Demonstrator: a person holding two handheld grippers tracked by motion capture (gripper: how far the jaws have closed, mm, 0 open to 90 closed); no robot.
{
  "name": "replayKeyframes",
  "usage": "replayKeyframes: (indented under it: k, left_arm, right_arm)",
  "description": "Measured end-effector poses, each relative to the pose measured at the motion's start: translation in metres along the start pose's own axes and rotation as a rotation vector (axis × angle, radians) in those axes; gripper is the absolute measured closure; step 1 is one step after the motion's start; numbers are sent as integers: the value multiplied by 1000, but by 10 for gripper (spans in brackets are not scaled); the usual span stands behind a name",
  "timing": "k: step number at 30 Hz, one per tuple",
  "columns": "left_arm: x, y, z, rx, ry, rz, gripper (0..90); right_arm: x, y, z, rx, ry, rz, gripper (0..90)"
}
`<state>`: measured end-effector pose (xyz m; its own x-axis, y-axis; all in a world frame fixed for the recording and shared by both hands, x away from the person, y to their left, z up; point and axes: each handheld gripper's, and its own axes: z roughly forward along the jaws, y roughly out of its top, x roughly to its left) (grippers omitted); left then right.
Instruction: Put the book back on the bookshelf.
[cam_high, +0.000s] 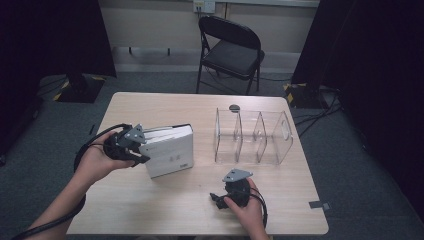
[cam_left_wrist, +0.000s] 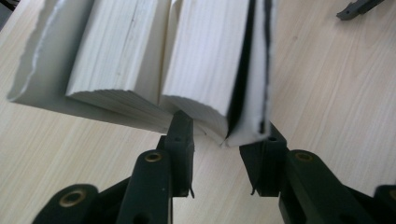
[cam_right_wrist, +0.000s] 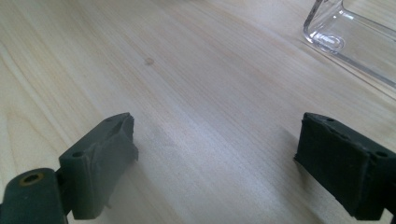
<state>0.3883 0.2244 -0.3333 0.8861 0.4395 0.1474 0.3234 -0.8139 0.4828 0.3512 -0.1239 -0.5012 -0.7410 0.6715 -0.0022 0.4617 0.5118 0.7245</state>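
Two hand-held grippers on a wooden tabletop, the left one at a stack of books.

In the high view, the right hand-held gripper (cam_high: 216, 199) sits at lower centre of the frame, resting low on the tabletop (cam_high: 165, 200); its own view shows its jaws spread wide with bare wood between them. At centre left, the left hand-held gripper (cam_high: 142, 152) meets the near corner of the white books (cam_high: 169, 150). In its own view (cam_left_wrist: 216, 140) the jaws stand narrow on either side of the corner of one book (cam_left_wrist: 219, 70), right jaw touching the cover; whether they press it I cannot tell. Right of centre stands a clear plastic divider rack (cam_high: 253, 137). At top centre, beyond the table, is a black folding chair (cam_high: 231, 47).
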Motion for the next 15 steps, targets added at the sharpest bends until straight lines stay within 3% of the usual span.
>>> replayKeyframes:
  k: [2,3,9,11,15]
  left_arm:
    - [0,0,0,1,-6,3,628]
    - [-2,-1,1,-25,7,-22,627]
    - [1,-2,1,-19,-20,-26,598]
    - [0,-3,1,-22,-6,-26,582]
    - [1,-6,3,-15,2,-36,552]
  right_arm:
    - [0,0,0,0,-1,-1,100]
    - [0,0,0,0,0,0,100]
    - [0,0,0,-2,6,-6,98]
    - [1,0,0,2,13,-5,98]
    - [1,4,-1,43,22,-23,118]
